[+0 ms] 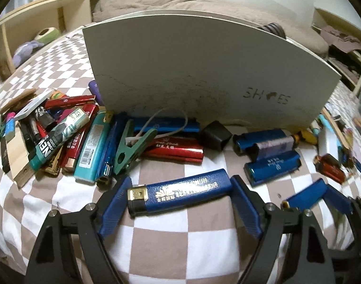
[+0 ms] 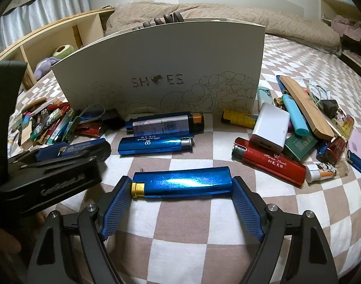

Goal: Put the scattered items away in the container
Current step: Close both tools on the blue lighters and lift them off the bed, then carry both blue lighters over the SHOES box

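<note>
Two grips: our left gripper [image 1: 179,195] pinches a blue lighter [image 1: 180,190] lengthwise; our right gripper [image 2: 181,187] pinches a glossy lighter [image 2: 182,181]; box [image 2: 156,75] at twelve o'clock.

Before the matt white cardboard shoe box [image 2: 156,71], on soft checked cloth bedding [image 2: 192,224]: my right gripper's [image 2: 181,189] cross-hatched rubbery pads [image 2: 244,203] flank a glossy metallic-blue lighter [image 2: 184,183]; my left gripper's [image 1: 179,197] pads flank a pebbled, leather-like matt blue lighter [image 1: 180,190].
</note>
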### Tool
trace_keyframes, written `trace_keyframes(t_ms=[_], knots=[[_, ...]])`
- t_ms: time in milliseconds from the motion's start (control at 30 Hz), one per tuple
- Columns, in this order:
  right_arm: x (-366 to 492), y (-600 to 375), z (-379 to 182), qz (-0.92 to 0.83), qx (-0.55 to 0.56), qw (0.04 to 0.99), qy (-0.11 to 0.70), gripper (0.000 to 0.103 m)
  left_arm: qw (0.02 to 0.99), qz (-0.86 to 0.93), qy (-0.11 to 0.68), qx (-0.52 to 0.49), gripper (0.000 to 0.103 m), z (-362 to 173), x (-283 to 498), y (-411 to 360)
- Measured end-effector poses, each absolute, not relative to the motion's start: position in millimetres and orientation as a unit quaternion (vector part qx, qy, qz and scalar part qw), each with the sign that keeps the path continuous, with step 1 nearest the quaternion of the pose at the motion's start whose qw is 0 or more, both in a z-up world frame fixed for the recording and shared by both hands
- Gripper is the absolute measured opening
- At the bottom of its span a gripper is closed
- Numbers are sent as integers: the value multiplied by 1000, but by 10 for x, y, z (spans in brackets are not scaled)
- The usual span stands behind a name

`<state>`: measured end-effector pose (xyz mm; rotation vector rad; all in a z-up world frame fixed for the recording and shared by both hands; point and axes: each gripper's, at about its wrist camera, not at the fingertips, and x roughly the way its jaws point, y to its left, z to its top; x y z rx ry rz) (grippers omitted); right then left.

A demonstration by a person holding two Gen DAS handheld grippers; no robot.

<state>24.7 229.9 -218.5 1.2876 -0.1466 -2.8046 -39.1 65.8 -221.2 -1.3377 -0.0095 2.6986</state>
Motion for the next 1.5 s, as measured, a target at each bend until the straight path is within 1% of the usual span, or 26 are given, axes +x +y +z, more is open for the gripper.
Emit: trace_keyframes(t_ms=[333, 567, 867, 1033, 1367, 1500], knots=[[252, 2309, -2185, -907, 417, 29, -49, 84, 107, 890, 8, -442, 84, -2172, -93, 574], [262, 2297, -2169, -907, 418, 29, -44, 84, 115, 894, 21, -432, 84, -2157, 107, 579], [288, 2252, -2102, -908, 415, 34, -37, 84, 120, 897, -26, -424, 84, -2040, -42, 328], [294, 2240, -1930, -918, 392, 39, -38, 84, 107, 910, -34, -400, 84, -1856, -91, 276], [214, 2260, -1481, -942, 333, 37, -31, 84, 123, 934, -33, -334, 84, -1385, -109, 276], [232, 2337, -1259, -947, 313, 50, -48, 84, 128, 943, -29, -307, 84, -1228, -109, 218]])
